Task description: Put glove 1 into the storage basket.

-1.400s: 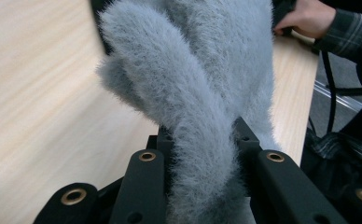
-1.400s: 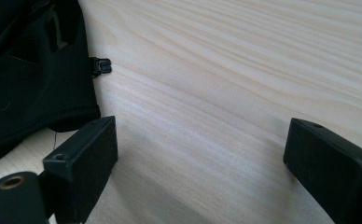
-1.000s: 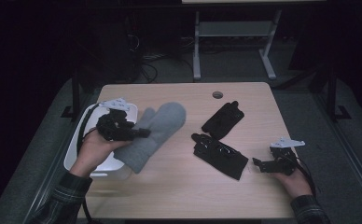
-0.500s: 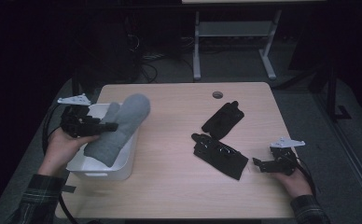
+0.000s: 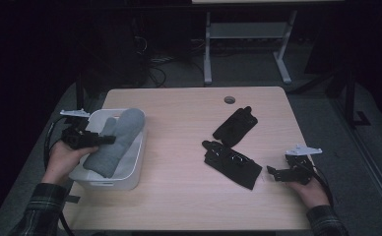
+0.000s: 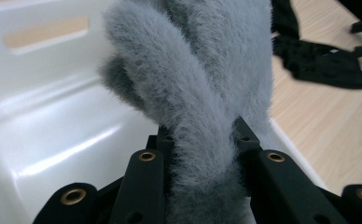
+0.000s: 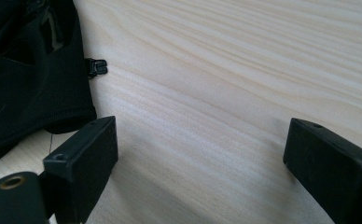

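Observation:
A fuzzy grey mitten (image 5: 116, 140) lies in the white bin (image 5: 130, 172) at the table's left side, its tip resting on the bin's far rim. My left gripper (image 5: 103, 139) is shut on the mitten's cuff; up close the grey mitten (image 6: 207, 88) is pinched between the black jaws above the white bin (image 6: 53, 121). Two black gloves lie right of centre: one glove (image 5: 235, 126) farther back, the other glove (image 5: 232, 163) nearer. My right gripper (image 5: 272, 173) rests on the table just right of the nearer black glove (image 7: 25, 79), its jaws wide open with bare wood between them.
The wooden table (image 5: 179, 196) has a round cable hole (image 5: 229, 100) at its back edge. A white desk frame (image 5: 243, 39) and cables stand on the dark floor behind. Bare wood lies between the bin and the gloves.
My left gripper has carried the grey mitten leftward from the table's middle and lowered it into the white bin. The right gripper has stayed put beside the black glove.

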### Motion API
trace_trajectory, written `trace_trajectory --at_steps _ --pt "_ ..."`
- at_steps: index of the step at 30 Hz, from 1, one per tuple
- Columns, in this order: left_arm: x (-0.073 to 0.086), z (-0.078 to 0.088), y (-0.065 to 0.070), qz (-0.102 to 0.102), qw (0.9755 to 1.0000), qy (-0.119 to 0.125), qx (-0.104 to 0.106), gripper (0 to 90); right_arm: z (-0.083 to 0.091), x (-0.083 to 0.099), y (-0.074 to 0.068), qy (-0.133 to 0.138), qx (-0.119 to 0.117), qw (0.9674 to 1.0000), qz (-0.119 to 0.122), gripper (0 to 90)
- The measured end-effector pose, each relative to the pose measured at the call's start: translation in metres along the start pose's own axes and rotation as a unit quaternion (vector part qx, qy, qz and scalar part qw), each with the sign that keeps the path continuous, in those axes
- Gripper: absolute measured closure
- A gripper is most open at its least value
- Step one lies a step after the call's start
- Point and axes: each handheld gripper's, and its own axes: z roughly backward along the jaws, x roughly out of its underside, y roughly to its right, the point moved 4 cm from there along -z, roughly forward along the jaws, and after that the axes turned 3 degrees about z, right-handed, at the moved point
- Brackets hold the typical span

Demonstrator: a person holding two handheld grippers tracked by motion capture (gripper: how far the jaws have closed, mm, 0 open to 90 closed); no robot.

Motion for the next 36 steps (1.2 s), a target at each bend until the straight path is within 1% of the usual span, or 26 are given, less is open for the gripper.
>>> trace_trajectory --at_steps 4,7,9,10,11,12,13,14,16,18,20,22,25,28,29,30,33,36 --pt "0.011 -0.012 -0.016 0.017 0.9996 -0.020 -0.009 70.9 0.000 0.000 0.000 0.000 0.001 1.0000 0.000 9.7" --pt "0.018 -0.022 -0.025 0.030 0.9988 -0.037 -0.014 70.7 0.000 0.000 0.000 0.000 0.001 1.0000 -0.001 9.7" --pt "0.022 -0.028 -0.030 0.037 0.9977 -0.054 -0.016 70.3 0.000 0.000 0.000 0.000 0.001 1.0000 -0.001 9.7" --pt "0.023 -0.030 -0.031 0.037 0.9970 -0.064 -0.024 70.1 0.000 0.000 0.000 0.000 0.001 1.0000 -0.001 9.7" --pt "0.022 -0.031 -0.030 0.037 0.9965 -0.067 -0.035 69.8 0.000 0.000 0.000 0.000 0.001 1.0000 -0.001 9.7" --pt "0.022 -0.032 -0.031 0.030 0.9961 -0.074 -0.039 69.3 0.000 0.000 0.000 0.000 0.001 1.0000 -0.001 9.7" --pt "0.022 -0.034 -0.030 0.036 0.9959 -0.071 -0.043 68.4 0.000 0.000 0.000 0.000 0.001 1.0000 0.000 9.7" --pt "0.022 -0.035 -0.032 0.033 0.9948 -0.080 -0.053 67.1 0.000 0.000 0.000 0.000 0.001 1.0000 -0.001 9.7" --pt "0.022 -0.036 -0.034 0.031 0.9933 -0.083 -0.073 63.6 0.000 0.000 0.000 0.000 0.001 1.0000 -0.001 9.7" --pt "0.021 -0.037 -0.034 0.031 0.9925 -0.079 -0.089 58.2 0.000 0.000 0.000 0.000 0.001 1.0000 -0.001 9.7" --pt "0.020 -0.036 -0.035 0.027 0.9913 -0.074 -0.106 49.6 0.000 0.000 0.000 0.000 0.001 1.0000 -0.001 9.7" --pt "0.018 -0.032 -0.035 0.023 0.9903 -0.063 -0.122 41.9 0.000 0.000 0.000 0.000 0.001 1.0000 -0.001 9.7" --pt "0.013 -0.024 -0.034 0.022 0.9903 -0.041 -0.130 33.0 0.000 0.000 0.000 0.000 0.001 1.0000 -0.001 9.7" --pt "0.007 -0.016 -0.031 0.016 0.9912 -0.022 -0.129 26.4 0.000 0.000 0.000 0.000 0.002 1.0000 -0.001 9.7" --pt "0.005 -0.014 -0.029 0.011 0.9920 -0.017 -0.124 25.6 0.000 0.000 0.000 0.000 0.002 1.0000 0.000 9.7" --pt "0.003 -0.012 -0.026 0.008 0.9923 -0.012 -0.123 24.9 0.000 0.000 0.000 0.000 0.001 1.0000 -0.001 9.7" --pt "-0.003 -0.007 -0.016 -0.004 0.9936 0.004 -0.112 21.6 0.000 0.000 0.000 0.000 0.002 1.0000 0.000 9.7" --pt "-0.009 -0.004 -0.002 -0.019 0.9944 0.020 -0.102 19.0 0.000 0.000 0.000 0.000 0.002 1.0000 -0.001 9.7"
